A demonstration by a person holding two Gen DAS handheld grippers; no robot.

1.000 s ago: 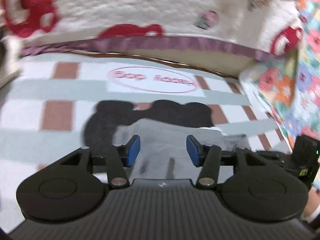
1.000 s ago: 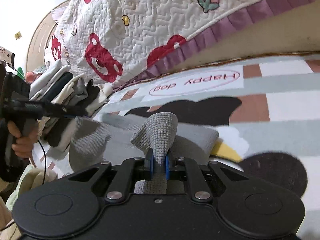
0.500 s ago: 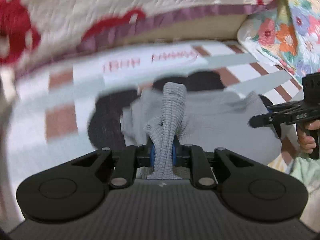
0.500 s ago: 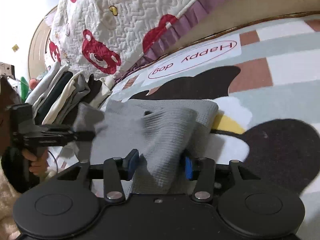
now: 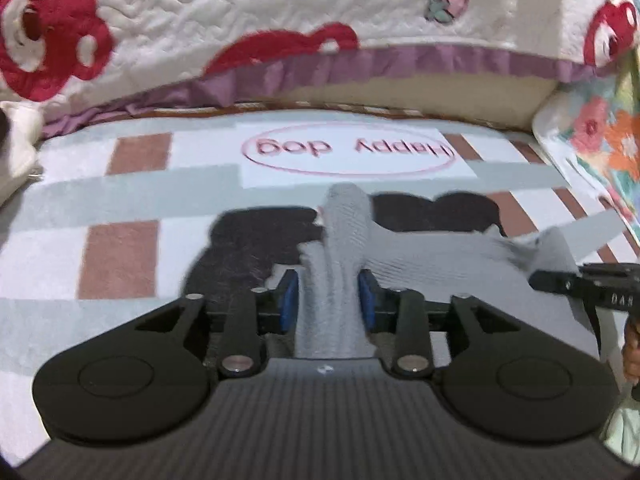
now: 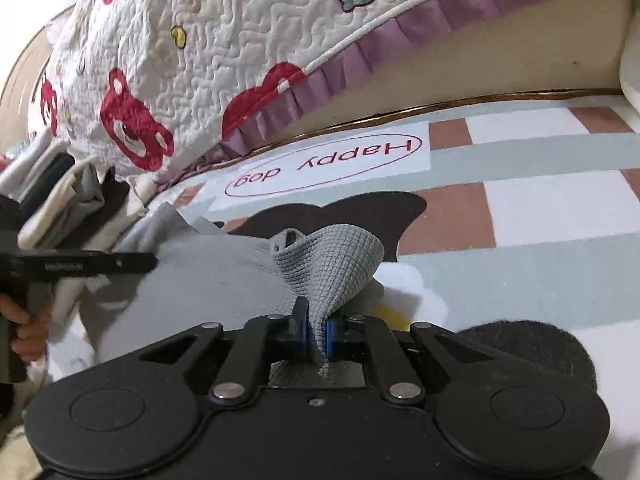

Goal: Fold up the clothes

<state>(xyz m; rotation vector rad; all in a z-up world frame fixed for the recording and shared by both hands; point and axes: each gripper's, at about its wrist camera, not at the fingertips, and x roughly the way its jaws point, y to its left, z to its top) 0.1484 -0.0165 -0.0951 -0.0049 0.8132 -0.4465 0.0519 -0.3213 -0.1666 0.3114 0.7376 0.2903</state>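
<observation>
A grey waffle-knit garment (image 5: 440, 256) lies half spread on a patterned rug (image 5: 120, 200). My left gripper (image 5: 327, 304) has a raised ridge of the cloth between its blue pads. Its jaws are opening and the pads stand slightly off the cloth. My right gripper (image 6: 316, 334) is closing, and its pads pinch a gathered fold of the same garment (image 6: 332, 264). In the right wrist view the left gripper's fingers (image 6: 120, 262) reach over the cloth from the left. In the left wrist view the right gripper's fingers (image 5: 560, 280) show at the right edge.
A quilt with red bears (image 5: 200, 0) hangs over the bed edge behind the rug. A stack of folded clothes (image 6: 60, 184) sits at the left in the right wrist view. Floral fabric (image 5: 600, 140) lies at the right. A hand (image 6: 24, 320) grips the left tool.
Half a second ago the left jaws were pinched tight on the cloth ridge and now stand wider. The right jaws were spread around the cloth and have now clamped a fold.
</observation>
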